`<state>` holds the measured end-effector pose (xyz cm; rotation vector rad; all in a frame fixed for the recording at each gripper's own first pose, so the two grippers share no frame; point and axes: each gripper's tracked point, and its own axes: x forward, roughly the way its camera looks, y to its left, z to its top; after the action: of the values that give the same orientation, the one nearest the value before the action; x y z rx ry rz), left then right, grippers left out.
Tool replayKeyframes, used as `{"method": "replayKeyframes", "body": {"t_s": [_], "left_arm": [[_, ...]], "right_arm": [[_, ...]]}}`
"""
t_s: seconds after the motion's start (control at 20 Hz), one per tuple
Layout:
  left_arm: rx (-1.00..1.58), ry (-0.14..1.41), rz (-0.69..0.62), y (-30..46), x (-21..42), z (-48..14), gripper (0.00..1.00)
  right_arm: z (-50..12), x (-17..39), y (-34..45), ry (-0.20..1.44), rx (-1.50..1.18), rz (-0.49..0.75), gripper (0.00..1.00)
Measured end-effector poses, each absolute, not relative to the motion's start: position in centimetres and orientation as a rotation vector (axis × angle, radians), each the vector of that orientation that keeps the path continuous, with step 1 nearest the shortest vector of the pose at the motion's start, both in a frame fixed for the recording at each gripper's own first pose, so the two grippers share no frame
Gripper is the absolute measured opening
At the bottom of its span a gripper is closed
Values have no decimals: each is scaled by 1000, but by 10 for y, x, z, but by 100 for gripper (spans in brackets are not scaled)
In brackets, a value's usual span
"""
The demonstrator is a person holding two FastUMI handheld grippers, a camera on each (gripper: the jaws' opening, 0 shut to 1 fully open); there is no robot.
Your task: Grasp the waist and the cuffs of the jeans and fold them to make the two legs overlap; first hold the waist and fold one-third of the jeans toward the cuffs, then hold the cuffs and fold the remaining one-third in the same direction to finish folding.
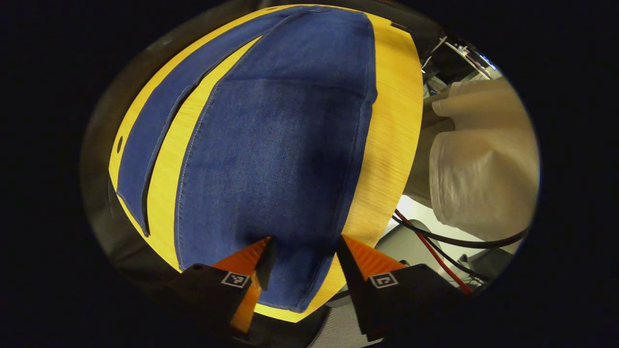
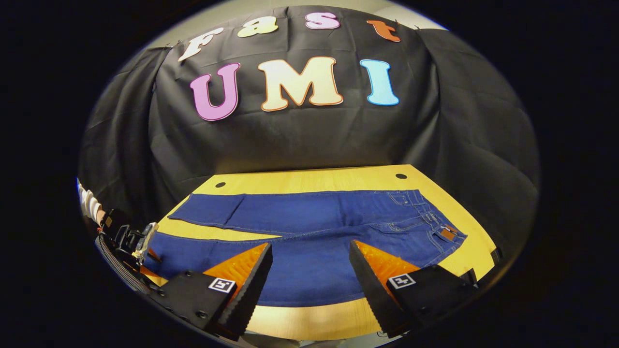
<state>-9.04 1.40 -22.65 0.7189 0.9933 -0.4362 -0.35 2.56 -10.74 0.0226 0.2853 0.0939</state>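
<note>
yellow table (image 2: 309,182), flat unfolded jeans (image 2: 309,227)

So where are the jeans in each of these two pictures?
Left gripper view: the jeans run up the middle, one leg splitting off toward the left.
Right gripper view: they lie spread across the centre, waist to the right.
Shared landmark: the yellow table beneath them.
</note>
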Motion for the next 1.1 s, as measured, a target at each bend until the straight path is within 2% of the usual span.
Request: {"method": "replayKeyframes", "body": {"t_s": [0.1, 0.15, 0.2, 0.25, 0.3, 0.45, 0.5, 0.6, 0.8, 0.85, 1.1], "left_arm": [[744, 970, -446, 14, -90, -225, 60], [753, 957, -443, 14, -89, -223, 50], [760, 939, -432, 17, -86, -223, 29], [753, 937, -421, 19, -85, -224, 19], [740, 926, -433, 19, -84, -224, 0], [686, 964, -453, 16, -85, -225, 0], [665, 970, -458, 15, -85, -225, 0], [646, 983, -456, 16, -87, -225, 0], [684, 992, -440, 18, -85, -224, 0], [689, 994, -433, 18, -85, -224, 0], [646, 1019, -375, 18, -84, -222, 0]], "right_arm": [[-109, -5, 27, 288, 34, 89, 98], [-109, -4, 27, 290, 38, 88, 95], [-110, -4, 27, 292, 41, 88, 99], [-109, -4, 28, 293, 43, 89, 98], [-107, -4, 27, 292, 42, 92, 98], [-105, -2, 18, 310, 18, 105, 98], [-104, -2, 13, 318, 7, 109, 95], [-99, 1, 1, 322, 11, 119, 98], [-88, 14, -25, 347, -15, 149, 95], [-88, 18, -35, 362, -54, 160, 98], [-106, 32, -65, 475, -273, 310, 99]]}}
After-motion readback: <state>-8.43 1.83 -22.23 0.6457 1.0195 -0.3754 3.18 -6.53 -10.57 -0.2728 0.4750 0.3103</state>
